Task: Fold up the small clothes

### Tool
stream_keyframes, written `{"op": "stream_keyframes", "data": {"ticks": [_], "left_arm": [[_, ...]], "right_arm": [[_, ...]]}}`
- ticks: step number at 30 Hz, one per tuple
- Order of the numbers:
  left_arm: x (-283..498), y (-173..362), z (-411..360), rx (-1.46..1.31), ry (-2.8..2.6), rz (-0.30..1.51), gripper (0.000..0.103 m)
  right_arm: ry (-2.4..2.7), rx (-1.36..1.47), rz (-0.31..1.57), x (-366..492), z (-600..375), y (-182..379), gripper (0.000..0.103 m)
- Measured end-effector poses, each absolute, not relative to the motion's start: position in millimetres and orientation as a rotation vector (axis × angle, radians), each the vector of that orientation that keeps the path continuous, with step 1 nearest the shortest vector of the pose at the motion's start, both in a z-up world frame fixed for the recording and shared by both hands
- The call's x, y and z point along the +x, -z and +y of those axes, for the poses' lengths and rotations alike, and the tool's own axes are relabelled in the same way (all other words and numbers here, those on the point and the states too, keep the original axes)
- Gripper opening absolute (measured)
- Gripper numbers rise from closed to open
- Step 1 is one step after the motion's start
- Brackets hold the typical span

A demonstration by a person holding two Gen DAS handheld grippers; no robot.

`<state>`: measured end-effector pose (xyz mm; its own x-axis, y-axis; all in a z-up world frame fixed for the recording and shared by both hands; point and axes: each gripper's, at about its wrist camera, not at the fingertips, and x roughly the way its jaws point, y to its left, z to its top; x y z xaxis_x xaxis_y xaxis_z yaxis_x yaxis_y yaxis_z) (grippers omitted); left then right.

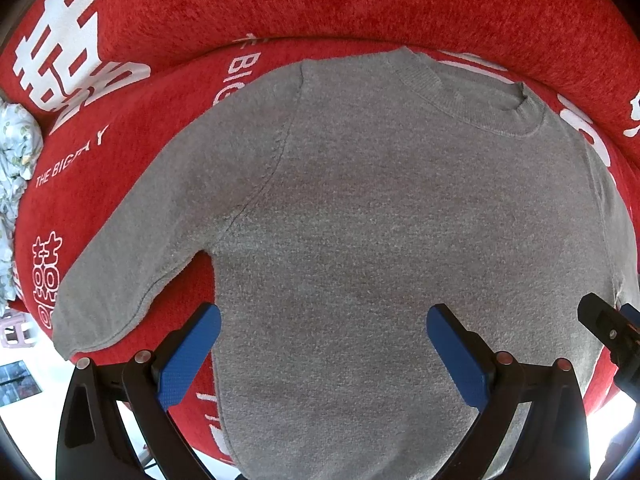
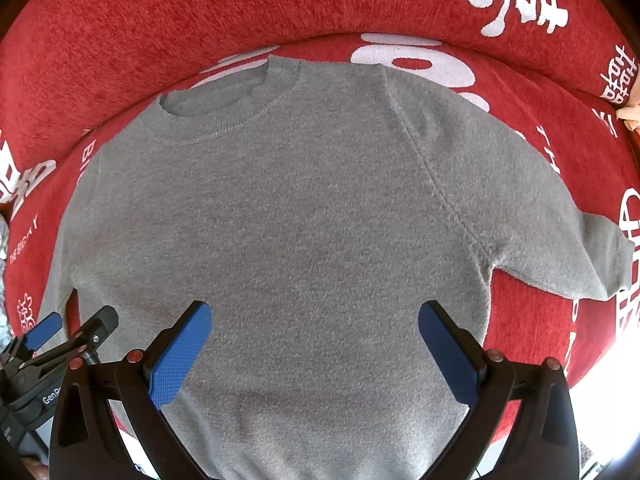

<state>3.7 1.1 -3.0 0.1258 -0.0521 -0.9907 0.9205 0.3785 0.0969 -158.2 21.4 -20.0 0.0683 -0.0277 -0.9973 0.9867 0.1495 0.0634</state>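
Note:
A small grey knit sweater [image 1: 380,216] lies flat, front up, on a red sofa seat, collar [image 1: 476,100] away from me and both sleeves spread out. It also shows in the right wrist view [image 2: 288,220]. My left gripper [image 1: 324,328] is open and empty, hovering over the lower left part of the body near the left sleeve [image 1: 132,256]. My right gripper [image 2: 314,326] is open and empty over the lower right part, near the right sleeve [image 2: 560,236]. Each gripper shows at the edge of the other's view.
The sofa has a red cover with white lettering [image 1: 68,40] and a padded backrest [image 2: 200,12] behind the sweater. A floral cloth [image 1: 16,148] lies at the far left. The seat's front edge drops to a bright floor [image 2: 612,400].

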Motion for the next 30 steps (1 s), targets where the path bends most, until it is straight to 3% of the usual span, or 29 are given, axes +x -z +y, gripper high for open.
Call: {"op": "stream_keyframes", "data": {"ticks": [21, 30], "left_arm": [[8, 3, 7, 0.924, 0.885, 1.255, 0.103], [31, -1, 24, 0.765, 0.932, 1.338, 0.103]], "right_arm": [[1.067, 1.101, 1.202, -157, 24, 17, 0.103], [1.023, 1.103, 1.17, -148, 32, 10, 0.103]]}}
